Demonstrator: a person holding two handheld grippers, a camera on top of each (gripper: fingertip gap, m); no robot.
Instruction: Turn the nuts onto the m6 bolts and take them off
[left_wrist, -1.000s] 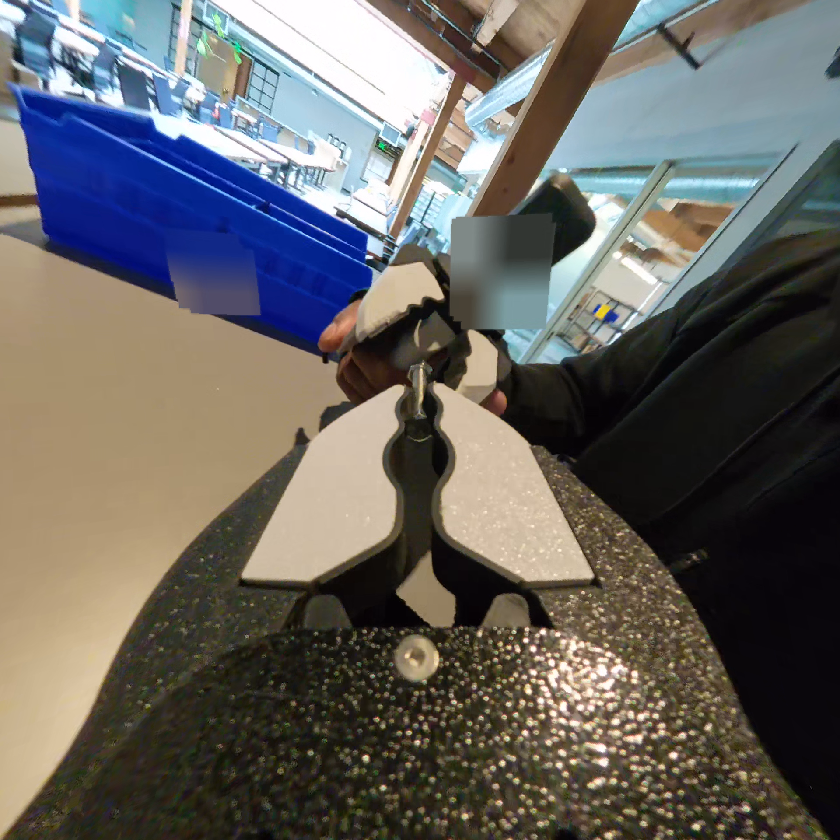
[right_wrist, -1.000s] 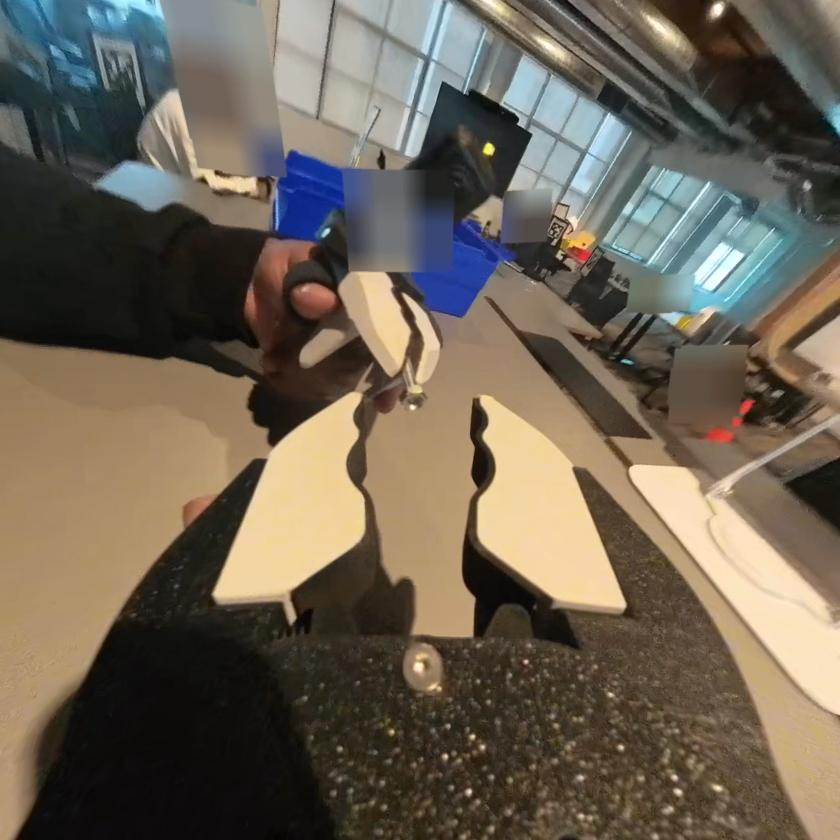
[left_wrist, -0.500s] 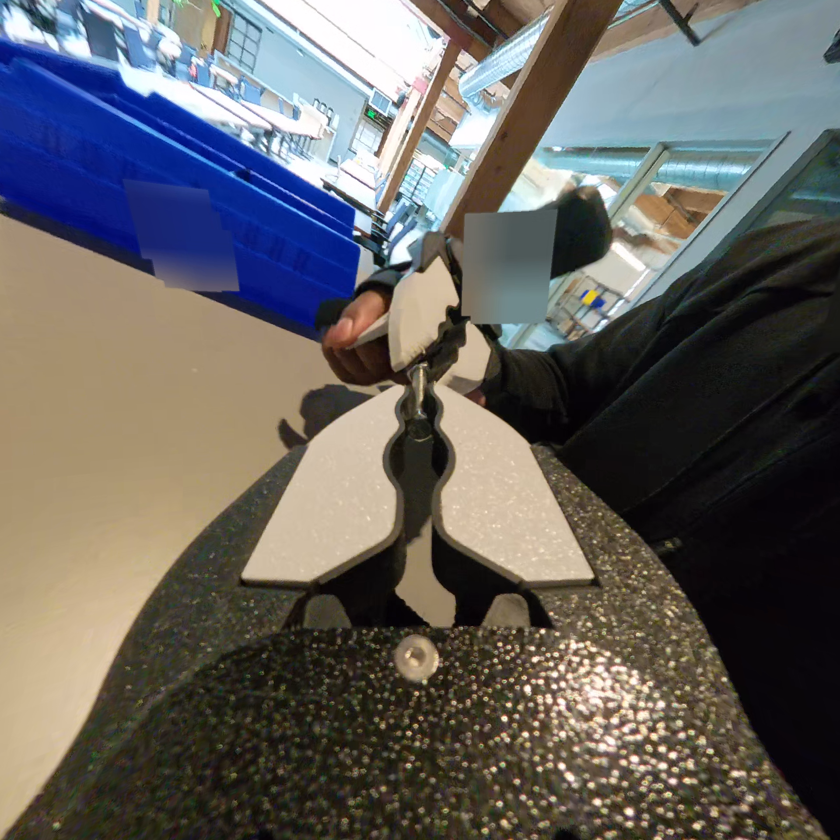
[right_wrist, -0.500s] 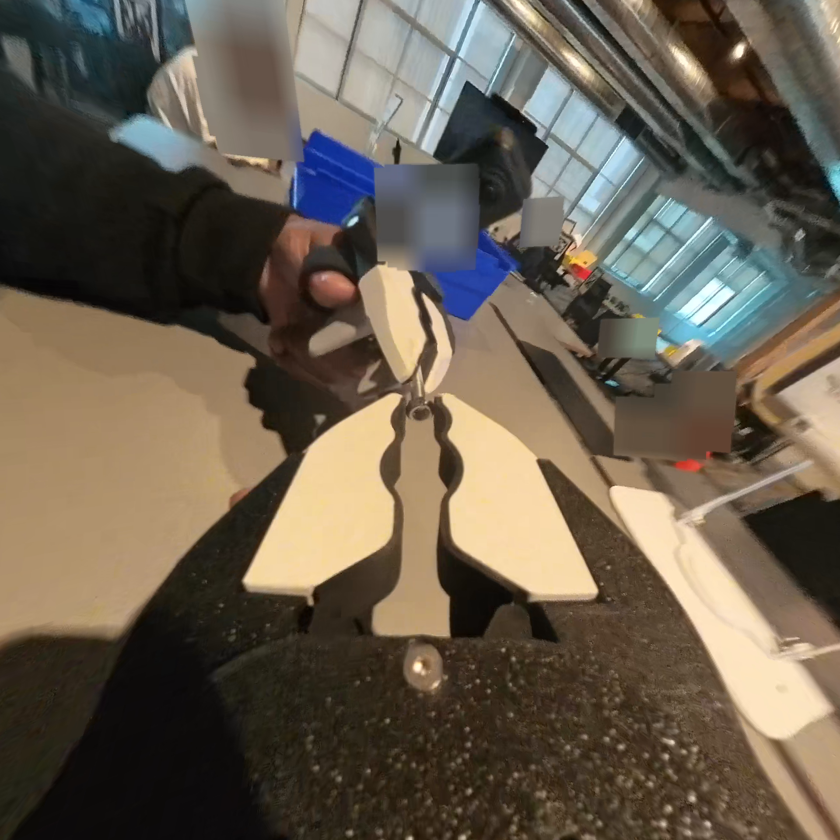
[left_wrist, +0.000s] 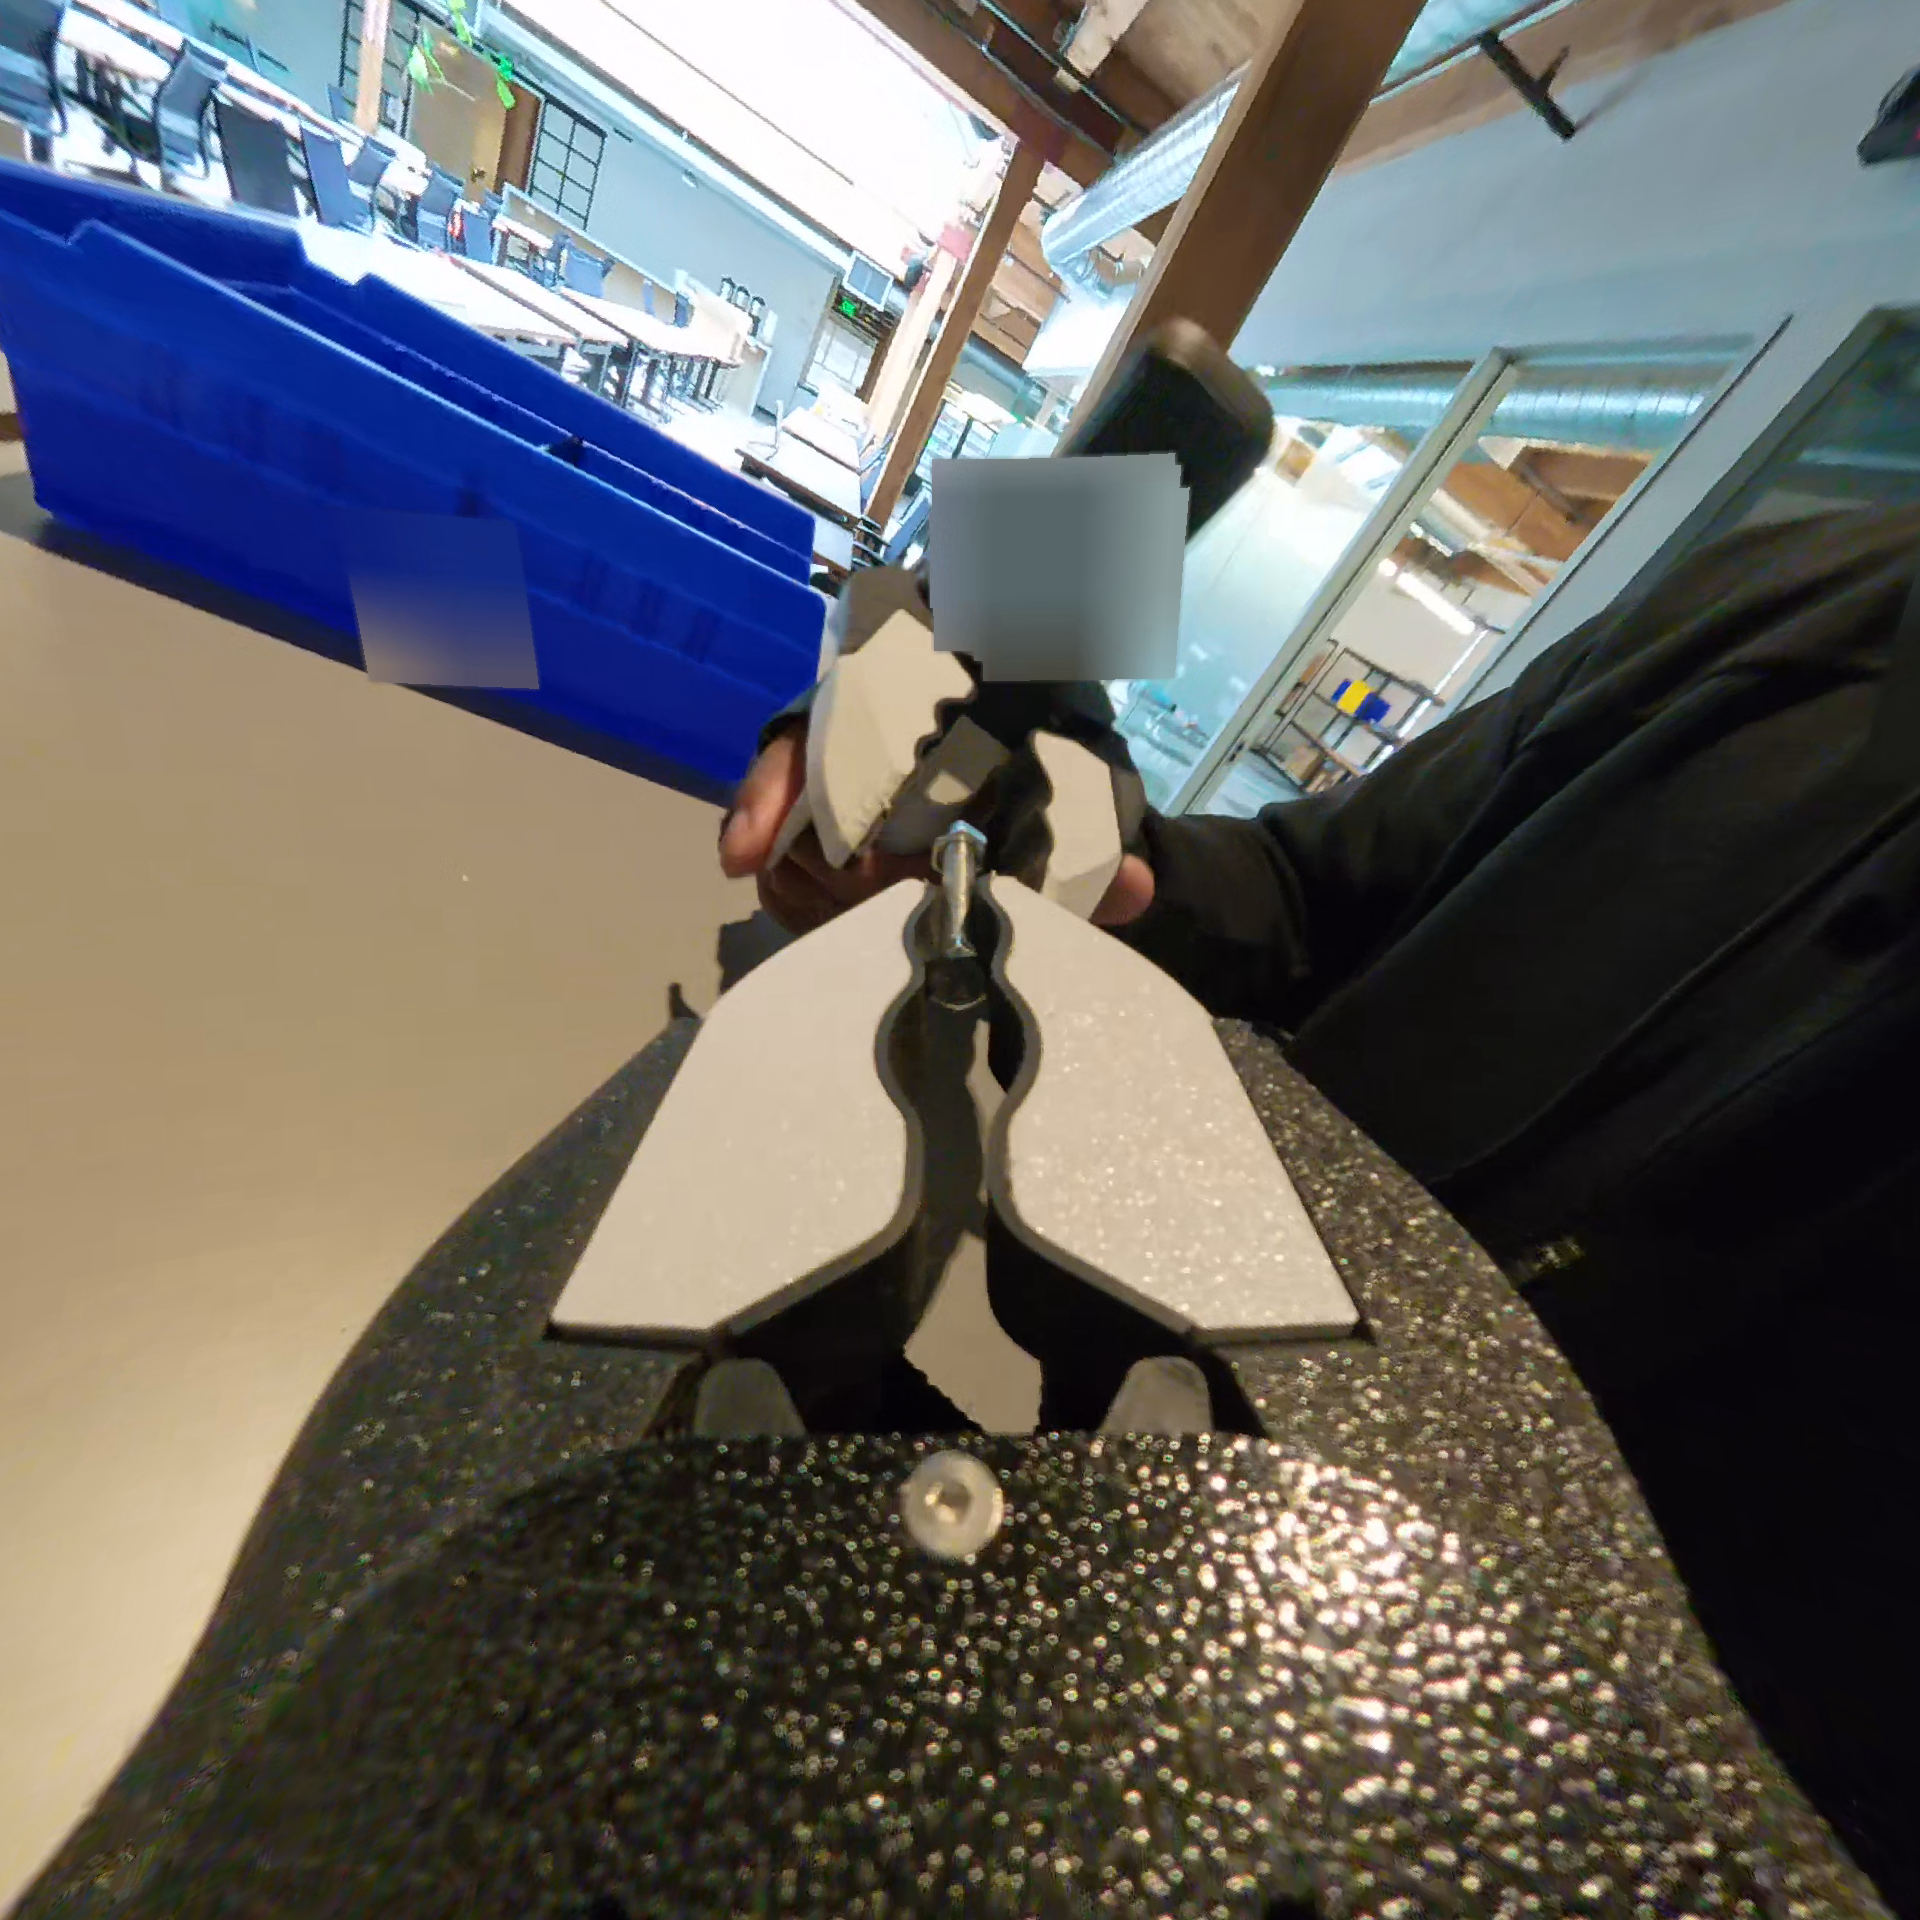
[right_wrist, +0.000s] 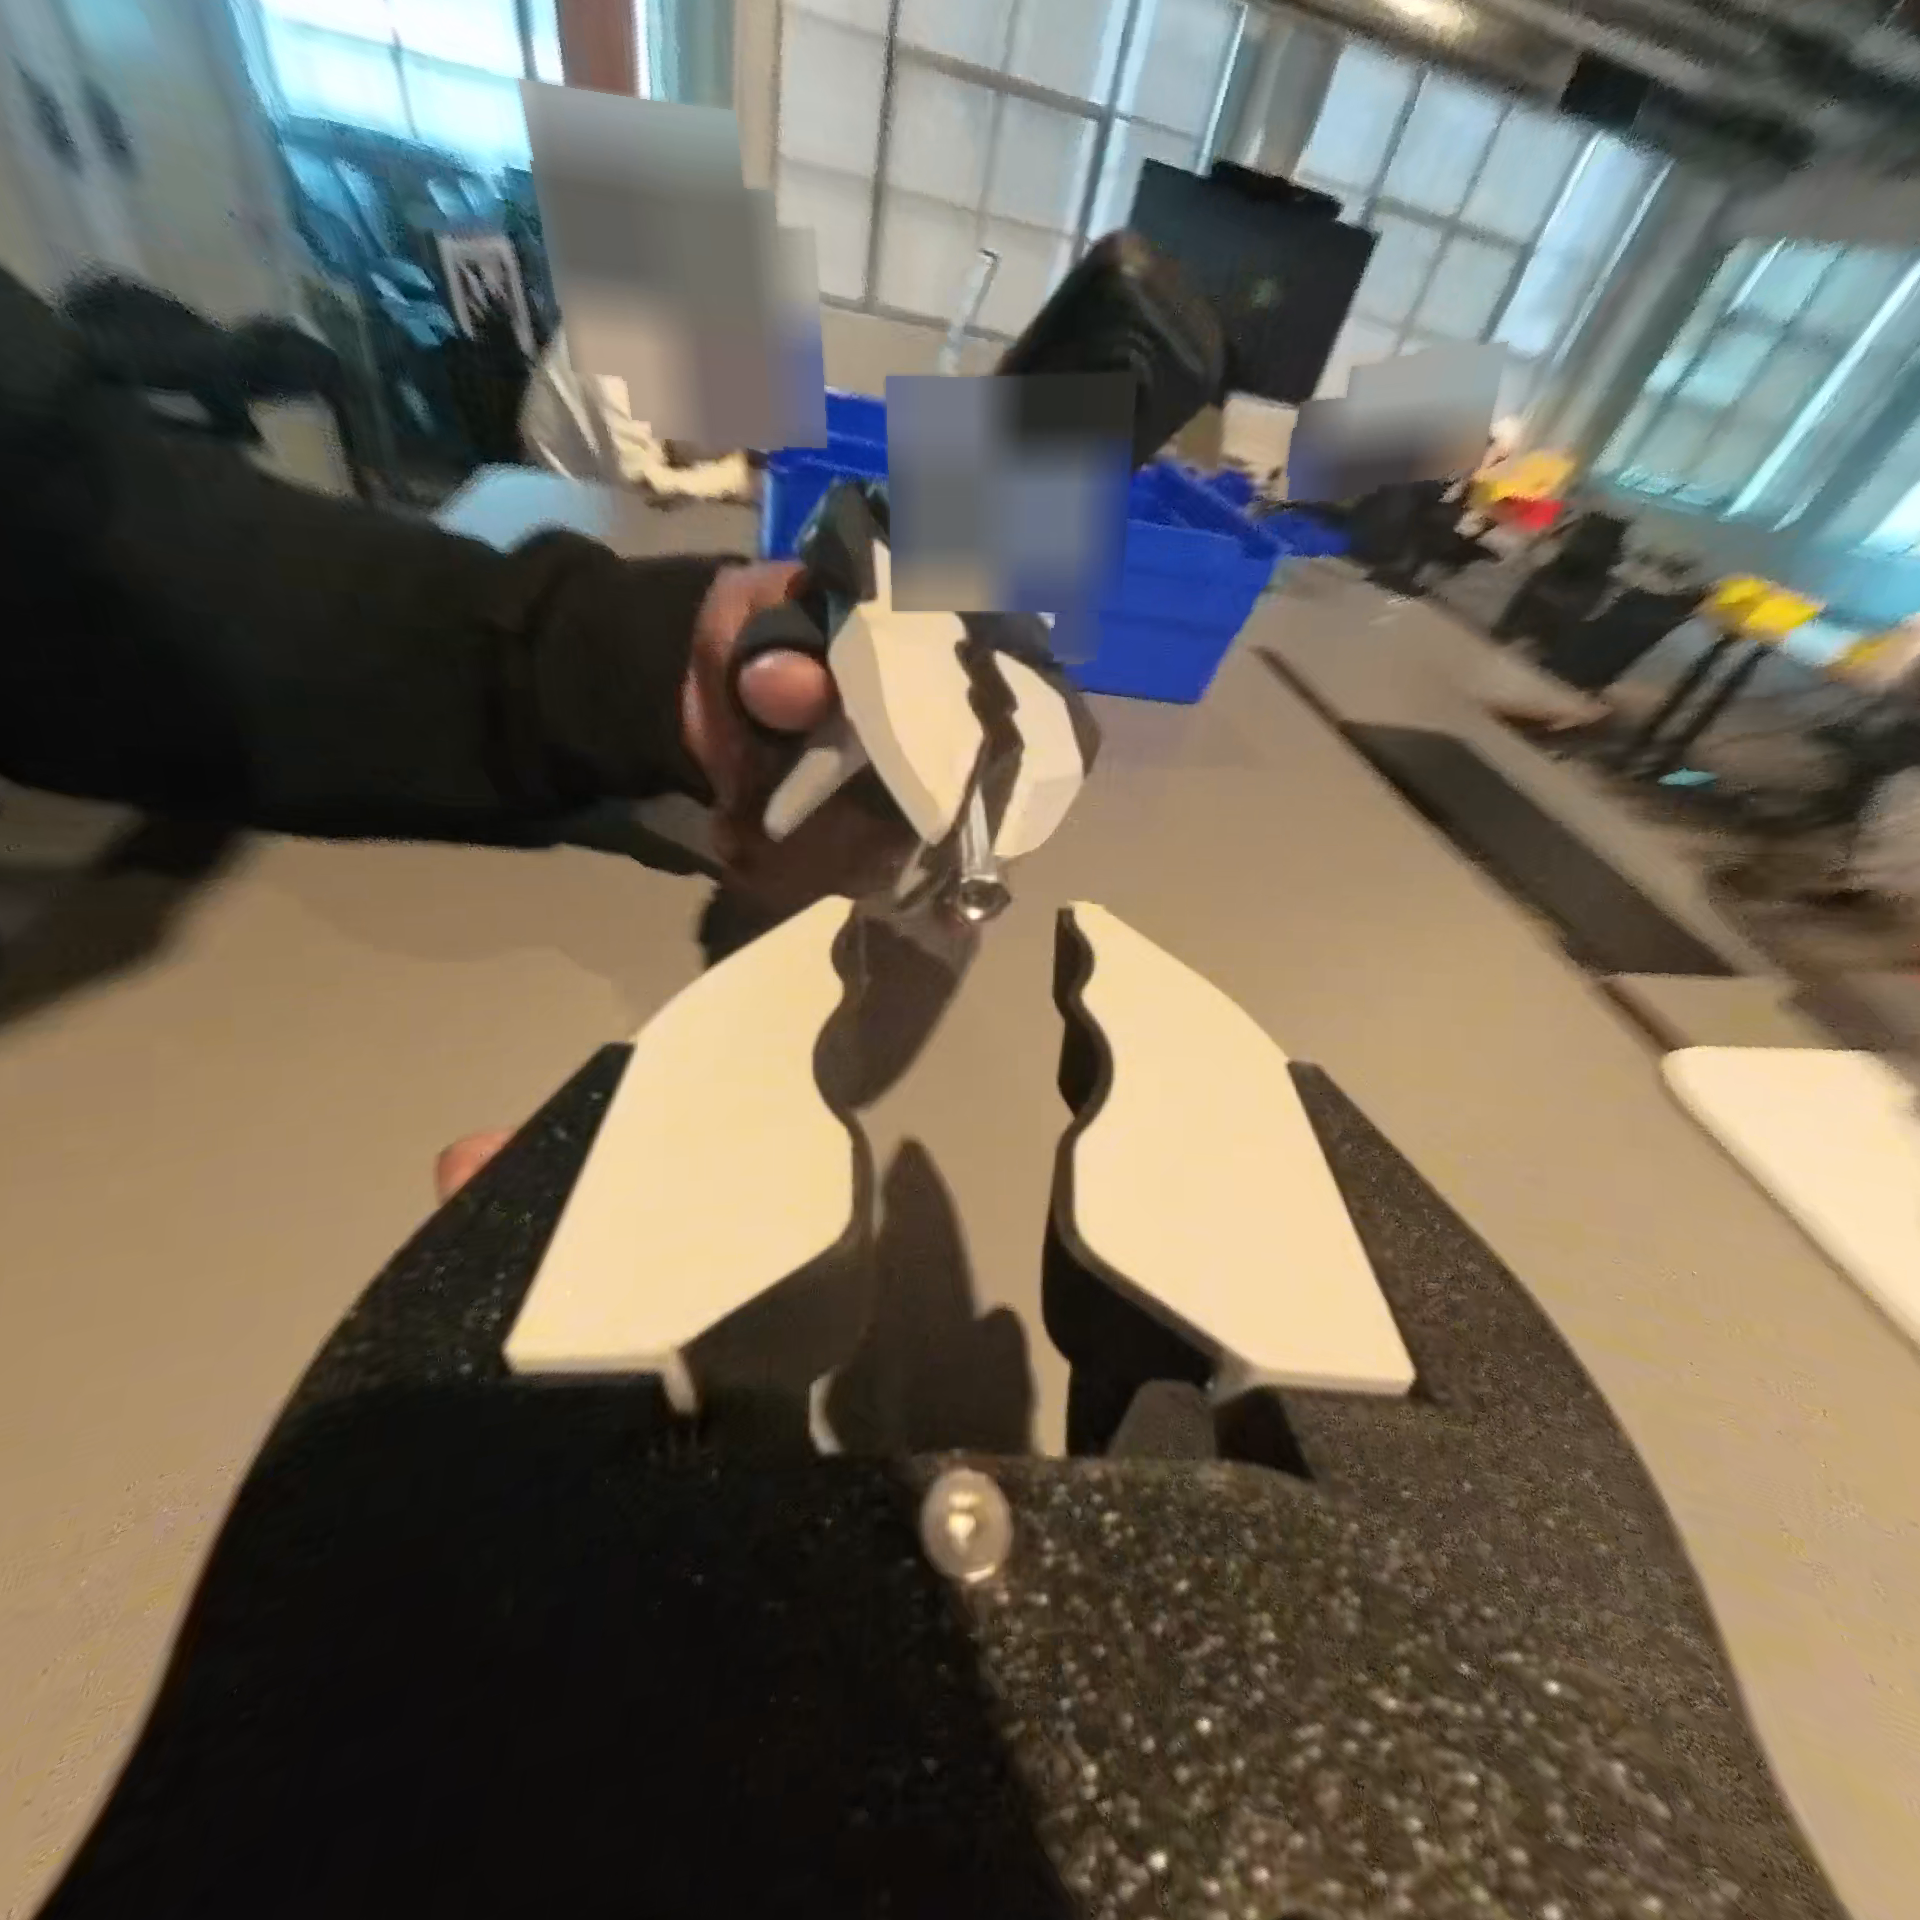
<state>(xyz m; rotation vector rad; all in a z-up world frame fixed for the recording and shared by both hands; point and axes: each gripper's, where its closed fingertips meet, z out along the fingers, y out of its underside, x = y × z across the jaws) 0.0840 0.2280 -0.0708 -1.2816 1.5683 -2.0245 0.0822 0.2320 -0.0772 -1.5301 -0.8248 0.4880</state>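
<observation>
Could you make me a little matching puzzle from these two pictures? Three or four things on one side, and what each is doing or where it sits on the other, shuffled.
Things:
1. left tongs
2. right tongs
3. nut
4. blue bins

States or places:
A. standing at the back of the grey table
B. open, holding nothing
C. sitting at the outer end of the bolt
D. shut on the bolt

Pairs: 1-D, 2-B, 3-C, 4-A
</observation>
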